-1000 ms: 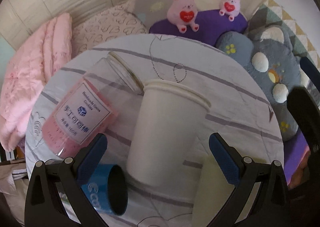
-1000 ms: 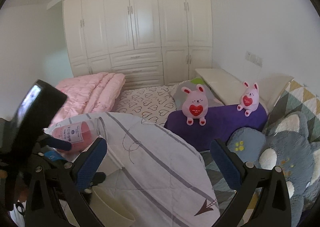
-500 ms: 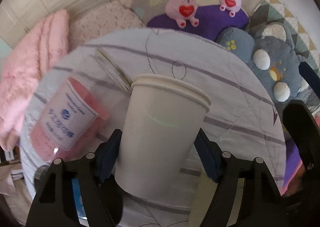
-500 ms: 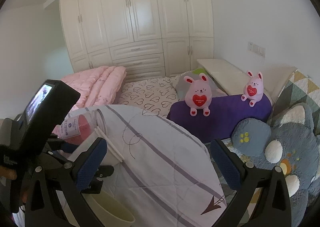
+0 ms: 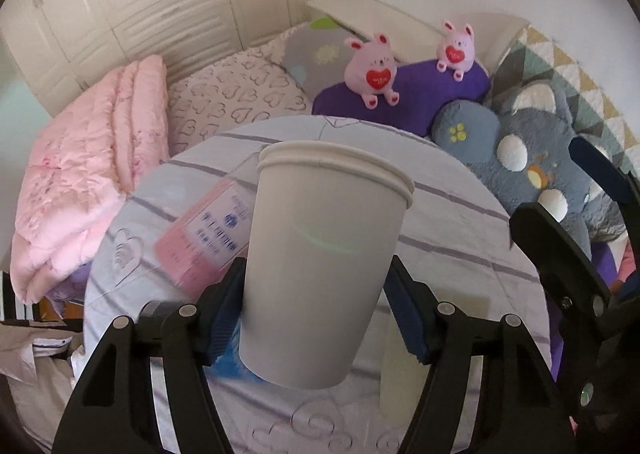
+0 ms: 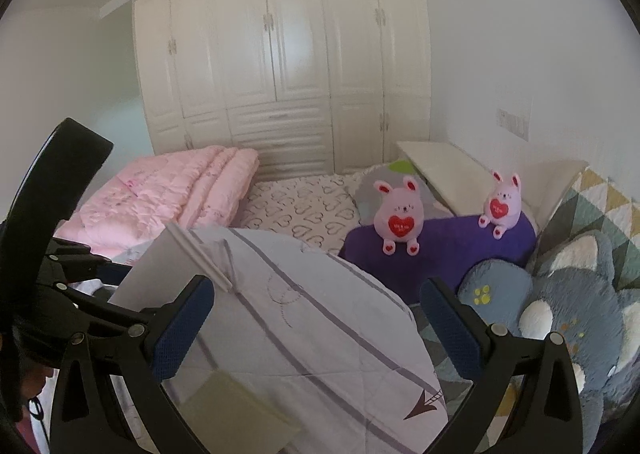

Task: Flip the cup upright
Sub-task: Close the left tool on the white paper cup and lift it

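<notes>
A white paper cup point(image 5: 320, 258) fills the middle of the left wrist view, rim pointing away and up. My left gripper point(image 5: 316, 314) is shut on the cup, its blue pads pressing both sides near the base, and holds it above the round table point(image 5: 460, 222). The cup also shows in the right wrist view point(image 6: 168, 274) at the left, tilted, held by the left gripper. My right gripper point(image 6: 316, 330) is open and empty, raised over the table's right side.
A clear jar with pink contents point(image 5: 204, 234) lies on the table behind the cup. A blue item point(image 5: 232, 362) lies under the cup. A pale cup point(image 6: 236, 414) sits at the table's near edge. Pink blanket point(image 5: 88, 182), plush toys point(image 5: 372, 70) and grey cushions point(image 5: 532, 158) surround the table.
My left gripper closed on the white cup, lifted it off the table and tilted it. The right gripper stayed open and rose a little.
</notes>
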### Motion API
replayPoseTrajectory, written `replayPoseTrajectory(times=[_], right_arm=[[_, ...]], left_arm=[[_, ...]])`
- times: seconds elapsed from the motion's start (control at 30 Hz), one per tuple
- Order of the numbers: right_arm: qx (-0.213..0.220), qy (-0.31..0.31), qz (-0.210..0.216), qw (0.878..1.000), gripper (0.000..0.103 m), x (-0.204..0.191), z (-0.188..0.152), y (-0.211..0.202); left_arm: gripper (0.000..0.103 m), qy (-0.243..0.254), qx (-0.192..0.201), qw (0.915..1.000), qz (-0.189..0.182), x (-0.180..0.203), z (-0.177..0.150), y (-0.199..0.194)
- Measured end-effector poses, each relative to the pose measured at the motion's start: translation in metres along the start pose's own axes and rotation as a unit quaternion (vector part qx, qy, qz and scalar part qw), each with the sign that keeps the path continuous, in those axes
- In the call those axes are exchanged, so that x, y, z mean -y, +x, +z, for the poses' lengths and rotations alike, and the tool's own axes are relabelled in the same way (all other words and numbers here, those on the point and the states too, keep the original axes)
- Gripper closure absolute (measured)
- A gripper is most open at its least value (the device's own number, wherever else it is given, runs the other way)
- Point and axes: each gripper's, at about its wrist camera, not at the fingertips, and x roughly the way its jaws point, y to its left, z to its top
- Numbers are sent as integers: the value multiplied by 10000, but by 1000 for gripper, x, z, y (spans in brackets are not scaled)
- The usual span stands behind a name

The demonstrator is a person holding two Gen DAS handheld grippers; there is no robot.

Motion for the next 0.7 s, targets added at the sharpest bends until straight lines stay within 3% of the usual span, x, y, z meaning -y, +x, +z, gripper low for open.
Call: replayPoseTrajectory(times=[0.27,0.57,0.7], right_arm=[[256,-320,269,9988,0,-44,3,-44],[-198,-691,752,9946,0,-107,-31,-59],[-449,-699,938,9921,0,-122,-47,-57]], left_arm=[[34,-295,254,9990,230,-24,-56,-56],[34,-773,-205,9959,416,-57,-146,-59],[34,-1052,-372,9932,321,-68,-180,-52]])
